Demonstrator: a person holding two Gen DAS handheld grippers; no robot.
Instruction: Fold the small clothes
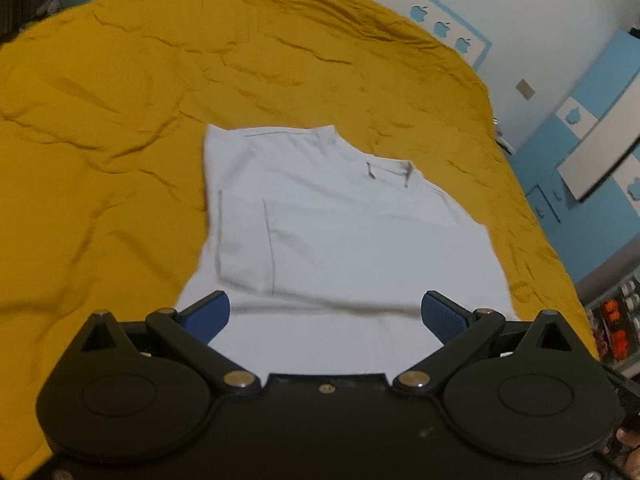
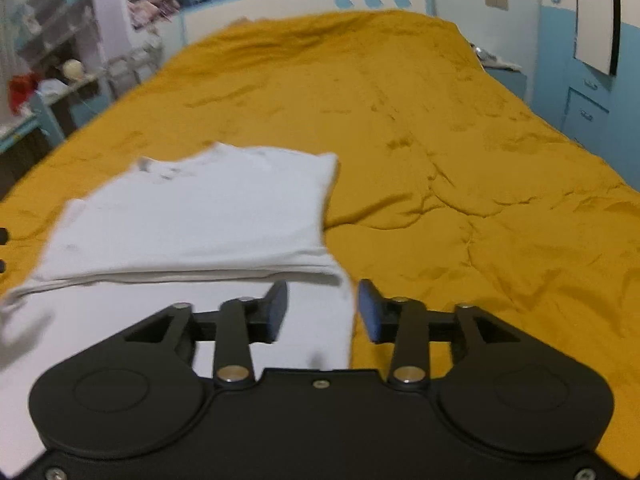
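Plastic, matt and black, makes up the body of both claws, with round hinge housings, silver pivot pins and slim link arms ending in blue pads with a fine ribbed grain. The left gripper (image 1: 326, 312) stands spread wide, nothing between its pads, which hang above the near hem of the white shirt (image 1: 340, 232) without pressing on it. The right gripper (image 2: 322, 308) is parted about halfway; the right edge of the shirt (image 2: 192, 220) lies under the gap between its pads, and neither pad presses the cloth.

Just ahead of both claws the shirt lies flat, a soft, smooth knit, partly folded: from the right wrist camera a thick doubled fold edge runs across just beyond the fingertips, its layers stacked. From the left wrist camera the garment reads as a rough rectangle with thin grey seam lines and a small collar notch toward the far right.

Beyond and all around it spreads the mustard-yellow bedspread (image 1: 160, 100), a puffy quilt creased into shallow wrinkles. Farthest off, past the quilt, stands a white headboard (image 2: 304, 4) edged in pale blue with apple-shaped cutouts, and blue cabinets (image 2: 588, 108) to the right.
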